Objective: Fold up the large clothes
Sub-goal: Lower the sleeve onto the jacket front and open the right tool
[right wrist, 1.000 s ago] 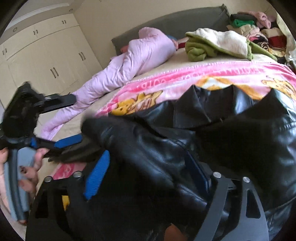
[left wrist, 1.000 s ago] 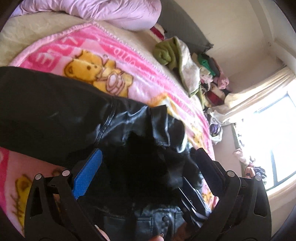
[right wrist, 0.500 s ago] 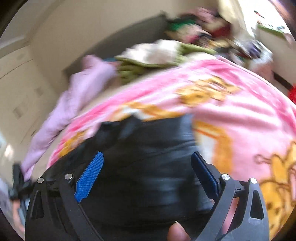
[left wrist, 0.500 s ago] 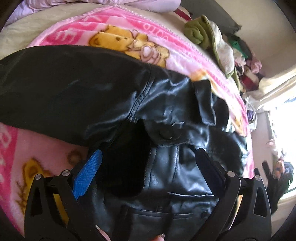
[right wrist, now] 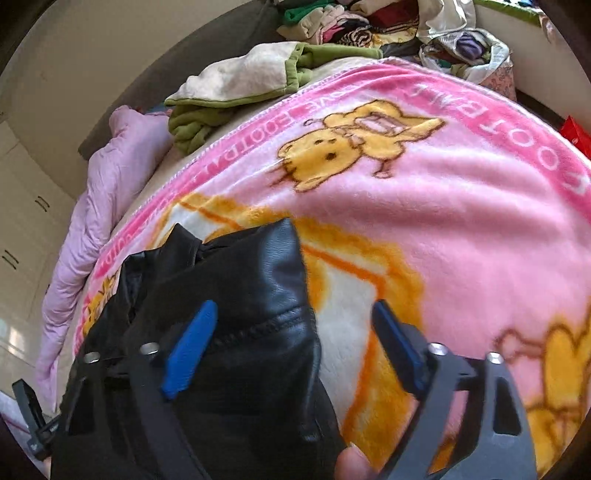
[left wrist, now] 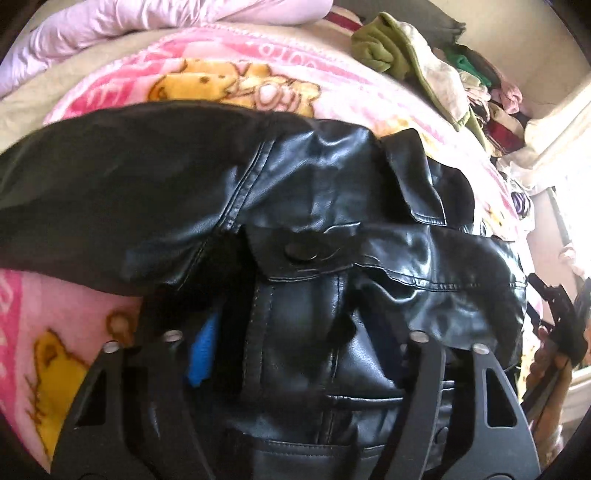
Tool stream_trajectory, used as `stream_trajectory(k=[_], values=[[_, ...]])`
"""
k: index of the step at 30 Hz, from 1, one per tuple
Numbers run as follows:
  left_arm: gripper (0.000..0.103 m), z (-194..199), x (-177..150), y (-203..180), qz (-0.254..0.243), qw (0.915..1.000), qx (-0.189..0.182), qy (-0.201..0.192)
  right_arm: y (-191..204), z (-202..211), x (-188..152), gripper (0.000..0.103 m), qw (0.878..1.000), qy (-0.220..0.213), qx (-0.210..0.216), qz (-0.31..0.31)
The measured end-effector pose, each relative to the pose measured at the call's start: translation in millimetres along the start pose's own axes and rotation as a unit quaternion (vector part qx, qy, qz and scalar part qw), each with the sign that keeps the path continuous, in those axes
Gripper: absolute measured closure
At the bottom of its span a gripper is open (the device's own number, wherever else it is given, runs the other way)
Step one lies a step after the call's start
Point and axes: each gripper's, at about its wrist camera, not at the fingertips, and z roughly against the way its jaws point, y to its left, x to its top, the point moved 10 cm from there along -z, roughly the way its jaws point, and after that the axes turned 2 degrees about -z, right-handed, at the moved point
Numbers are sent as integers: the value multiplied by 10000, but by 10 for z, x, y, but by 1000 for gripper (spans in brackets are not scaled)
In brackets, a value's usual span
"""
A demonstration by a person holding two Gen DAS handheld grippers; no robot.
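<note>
A black leather jacket (left wrist: 314, 229) lies bunched on a pink bear-print blanket (left wrist: 258, 59). My left gripper (left wrist: 291, 354) stands wide open with its fingers pressed down into the jacket's front, below a snap button; the blue pad (left wrist: 202, 350) shows, and the other finger is half buried in leather. In the right wrist view a corner of the jacket (right wrist: 240, 295) lies on the blanket (right wrist: 461, 221). My right gripper (right wrist: 295, 343) is open over that edge, with nothing clamped between its blue pads (right wrist: 190, 350).
A lilac quilt (right wrist: 103, 206) lies along the bed's far side. A green-and-cream garment (right wrist: 240, 85) and a pile of mixed clothes (right wrist: 351, 22) sit near the dark headboard. The other gripper's handle (right wrist: 31, 417) shows at the lower left.
My right gripper has let go of the jacket and swung over to its edge on the blanket. My left gripper has moved closer and lower onto the jacket front, its jaws still open.
</note>
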Motion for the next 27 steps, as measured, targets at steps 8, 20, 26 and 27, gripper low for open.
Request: stream_trajectory(k=[8,20,26,27], values=[[86,269,157,-205,-141,9976,-438,-515,252,124,18,89,9976,-396,230,521],[86,217,277,-207,-399,9961,-98,-777,230,-64,-9,75,9946,-536,-495,743],[82,97,225,-105,-430,9972,111,-598,239,305,-15,67,9934,-886,-334,644],[81,95,224,-104,-433,9972,122,-597,259,359,-30,67,9933,-914,-278,650]])
